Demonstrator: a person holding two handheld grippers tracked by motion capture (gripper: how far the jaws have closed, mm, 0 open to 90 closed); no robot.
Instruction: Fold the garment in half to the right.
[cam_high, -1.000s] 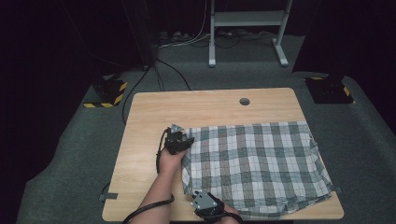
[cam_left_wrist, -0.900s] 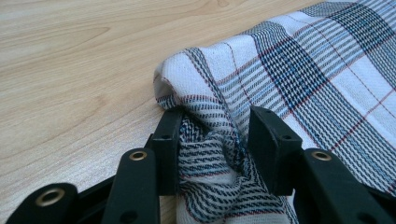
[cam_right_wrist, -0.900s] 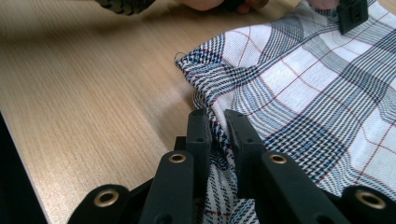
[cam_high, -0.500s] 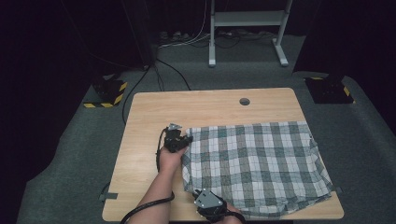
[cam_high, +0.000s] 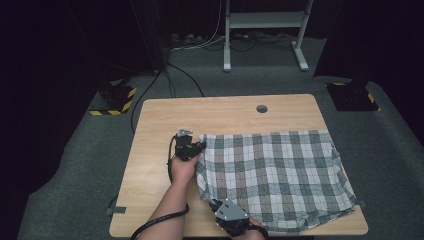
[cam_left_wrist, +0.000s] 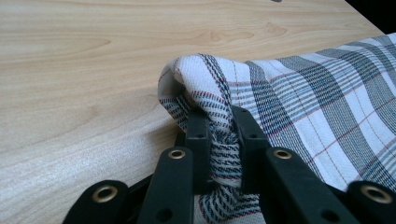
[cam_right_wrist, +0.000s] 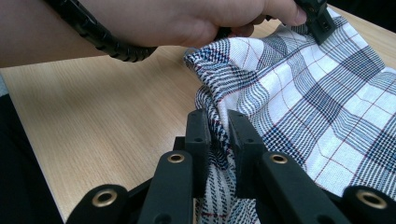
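Lying flat on the right half of the table (cam_high: 150, 150), the checked cloth (cam_high: 275, 175) is soft and light and folds easily, so corners are the best hold. The left gripper (cam_left_wrist: 219, 135), having just closed, pinches the far-left corner; the right gripper (cam_right_wrist: 218, 135) is clamped on the near-left corner.

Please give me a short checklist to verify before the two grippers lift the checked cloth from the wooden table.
1. Left gripper shut on the checked cotton cloth, its jaws having just closed: ok.
2. Right gripper shut on the cloth's near left corner: ok.
3. Both grips on the same left edge: ok.
4. Rest of cloth lying flat on the light wooden table: ok.
5. Depth of fabric held between the jaws: cannot tell.
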